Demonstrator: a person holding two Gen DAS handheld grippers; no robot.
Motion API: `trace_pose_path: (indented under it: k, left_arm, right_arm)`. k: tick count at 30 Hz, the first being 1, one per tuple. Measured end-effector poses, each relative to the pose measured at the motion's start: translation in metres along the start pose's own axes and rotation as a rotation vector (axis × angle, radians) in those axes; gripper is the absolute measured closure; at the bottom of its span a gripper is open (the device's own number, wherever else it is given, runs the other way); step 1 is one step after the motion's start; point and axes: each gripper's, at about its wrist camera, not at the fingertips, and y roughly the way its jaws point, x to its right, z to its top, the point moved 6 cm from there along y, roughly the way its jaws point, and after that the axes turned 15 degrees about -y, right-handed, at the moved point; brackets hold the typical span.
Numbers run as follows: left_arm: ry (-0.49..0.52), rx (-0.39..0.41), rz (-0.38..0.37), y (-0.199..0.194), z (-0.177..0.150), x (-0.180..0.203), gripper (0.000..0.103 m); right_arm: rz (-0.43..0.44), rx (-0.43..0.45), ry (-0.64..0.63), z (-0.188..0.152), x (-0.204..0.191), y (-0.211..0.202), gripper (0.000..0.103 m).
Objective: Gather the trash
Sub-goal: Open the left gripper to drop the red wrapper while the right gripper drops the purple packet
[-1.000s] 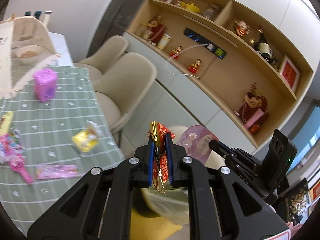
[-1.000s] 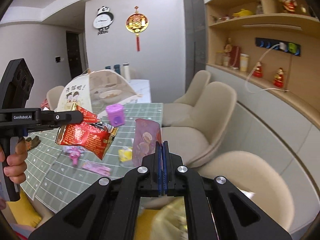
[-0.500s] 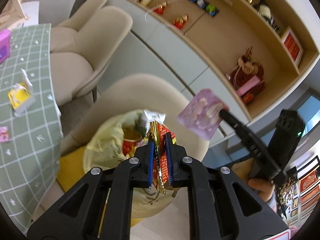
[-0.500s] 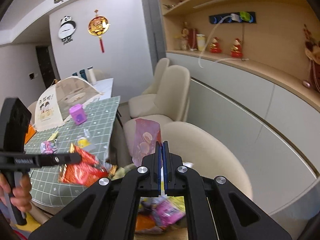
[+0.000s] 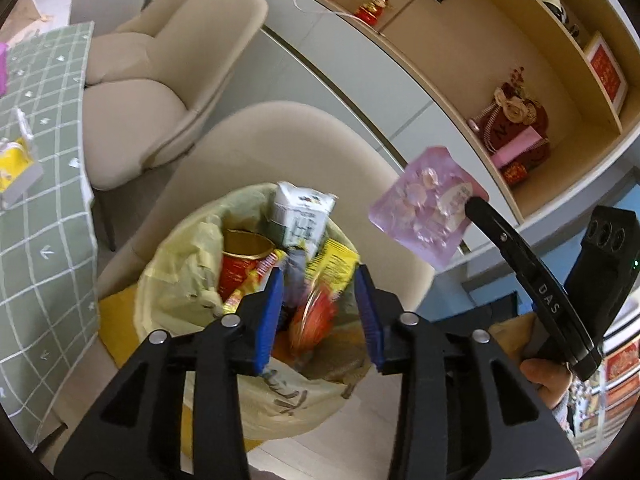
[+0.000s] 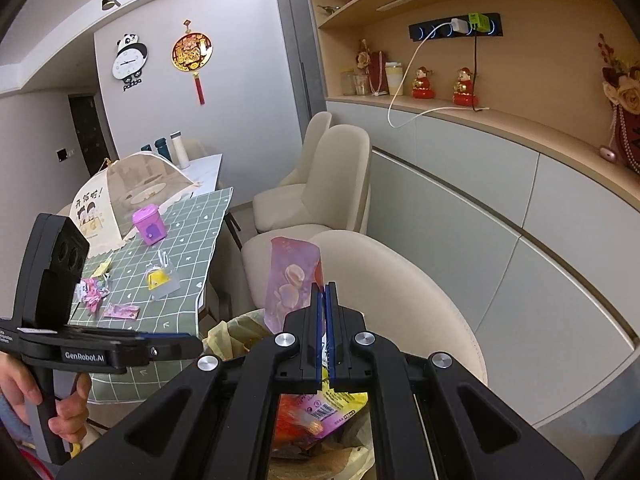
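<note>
- Release is under way: the left claw [image 5: 319,312] is opening above the bin bag [image 5: 188,280], and the red wrapper [image 5: 314,318], clamped between its pads half a second ago, is seen blurred and free between them, low in the left wrist view. It is judged to be dropping into the bag.
- One piece is thereby counted as all but collected.
- The right claw [image 6: 324,320] is clenched on a pink packet [image 6: 290,280], held just right of the bag at centre right of the left wrist view; this piece is judged next to go in.
- Both claws were over the worktop [image 6: 188,236] a second ago and have been brought to the bag.
- Counted: two claws, one bag, one packet held, one wrapper falling.
- Left on the worktop, in the right wrist view at centre left: one yellow carton [image 6: 158,278] and about three pink wrappers [image 6: 120,311]; the exact count cannot be told.
</note>
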Motion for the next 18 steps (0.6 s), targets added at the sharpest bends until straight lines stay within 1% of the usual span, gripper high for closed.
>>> trace_pose_path:
  k: [4,6,9,12,18]
  left_arm:
    - [0.012,0.074,0.059,-0.017,0.005,-0.008,0.067]
    - [0.032,0.121,0.113,-0.028,0.008,-0.014,0.067]
    - [0.059,0.168,0.178,-0.042,0.007,-0.021,0.067]
    - [0.062,0.18,0.202,-0.053,0.004,-0.03,0.067]
    - [0.01,0.188,0.235,-0.071,-0.001,-0.057,0.067]
  right_arm:
    - [0.02,-0.007,0.001,-0.004,-0.003,0.004,0.099]
    - [0.04,-0.015,0.0,-0.008,-0.006,0.008,0.099]
    - [0.072,-0.037,-0.004,-0.016,-0.015,0.016,0.099]
    - [0.103,-0.065,-0.015,-0.026,-0.027,0.025,0.099]
    - [0.134,-0.124,-0.047,-0.047,-0.05,0.042,0.099]
